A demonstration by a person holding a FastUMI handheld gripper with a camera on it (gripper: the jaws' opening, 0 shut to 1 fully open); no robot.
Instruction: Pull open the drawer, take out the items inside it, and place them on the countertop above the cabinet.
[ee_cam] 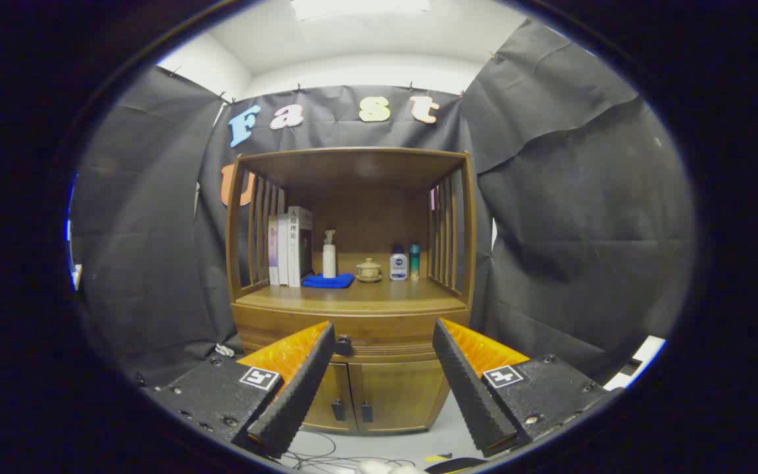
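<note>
From my remote station I record the drawer (379,342) as closed, its front flush in the wooden cabinet (353,316), directly beyond the fingers at 12 o'clock from the gripper (384,345). The drawer's dark knob (343,344) sits just beside the inner edge of the left fingertip, at roughly 11 o'clock from the midpoint between the tips. The contents of the drawer cannot be seen.

The gripper's fingers (300,388) stand wide apart, gripping nothing, with the cabinet front showing in the gap between them. No contact with the knob can be confirmed.

Above the drawer lies the countertop (353,296), at 12 o'clock. On it, from 10 o'clock toward 1 o'clock: upright books (290,247) against the left slatted side; a white pump bottle (329,255) standing on a folded blue cloth (328,281); a small lidded ceramic cup (368,270) on a saucer; a white bottle with a dark cap (398,263); and a slim teal bottle (414,261) just beside it. All stand near the back of the shelf.

Below the drawer are two cabinet doors (379,395), shut, each with a small dark handle at the centre seam. Loose cables (326,454) lie on the floor at 6 o'clock.
</note>
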